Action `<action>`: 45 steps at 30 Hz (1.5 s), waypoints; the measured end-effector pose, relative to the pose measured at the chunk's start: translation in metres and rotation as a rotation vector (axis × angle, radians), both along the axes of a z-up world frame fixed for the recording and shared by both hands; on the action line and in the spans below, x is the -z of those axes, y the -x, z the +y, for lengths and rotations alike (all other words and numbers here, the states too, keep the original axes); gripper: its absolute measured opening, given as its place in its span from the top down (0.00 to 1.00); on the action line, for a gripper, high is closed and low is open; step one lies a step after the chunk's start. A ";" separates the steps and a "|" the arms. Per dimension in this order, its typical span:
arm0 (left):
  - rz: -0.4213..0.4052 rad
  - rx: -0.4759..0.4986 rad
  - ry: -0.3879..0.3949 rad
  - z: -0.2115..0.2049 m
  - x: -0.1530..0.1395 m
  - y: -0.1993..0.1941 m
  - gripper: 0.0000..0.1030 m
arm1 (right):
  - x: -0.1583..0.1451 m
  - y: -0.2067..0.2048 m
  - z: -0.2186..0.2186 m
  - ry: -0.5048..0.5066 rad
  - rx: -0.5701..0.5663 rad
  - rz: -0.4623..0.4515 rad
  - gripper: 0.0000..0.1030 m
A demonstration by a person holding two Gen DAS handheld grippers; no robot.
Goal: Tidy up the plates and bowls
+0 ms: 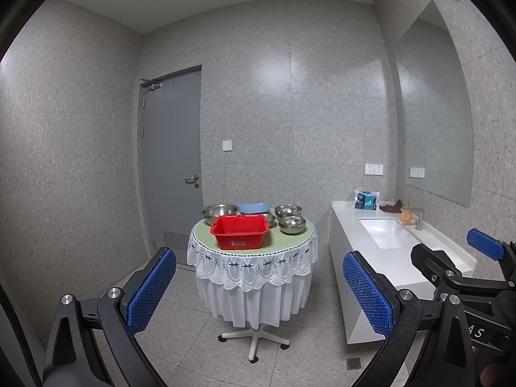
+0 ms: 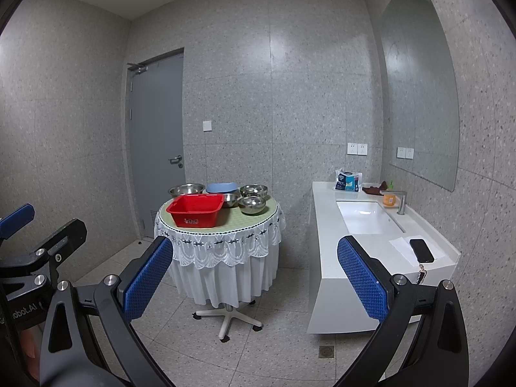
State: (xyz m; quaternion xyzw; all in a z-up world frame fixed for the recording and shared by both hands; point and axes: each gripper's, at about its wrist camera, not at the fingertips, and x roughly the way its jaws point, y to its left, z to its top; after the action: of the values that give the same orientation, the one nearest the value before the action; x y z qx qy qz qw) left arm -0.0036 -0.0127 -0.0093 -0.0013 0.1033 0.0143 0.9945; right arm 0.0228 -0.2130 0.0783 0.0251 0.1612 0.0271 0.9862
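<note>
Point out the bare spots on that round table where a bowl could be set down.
Bare mat lies along the front-right rim of the table, between the red basin and the nearest steel bowl. A thin strip runs left of the basin. The back half is crowded with bowls and a blue dish.

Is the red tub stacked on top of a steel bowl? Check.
No, the red tub sits directly on the round table, in front of the steel bowls.
</note>
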 end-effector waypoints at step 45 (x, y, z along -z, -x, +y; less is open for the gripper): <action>0.085 0.062 -0.036 0.036 -0.022 -0.173 0.01 | 0.013 -0.148 0.019 -0.024 0.056 0.110 0.00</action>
State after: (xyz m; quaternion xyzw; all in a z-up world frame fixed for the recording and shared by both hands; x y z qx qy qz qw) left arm 0.1690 0.0231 0.0132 0.0203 0.1450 -0.0144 0.9891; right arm 0.1709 -0.1941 0.0652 0.0430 0.2143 0.0000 0.9758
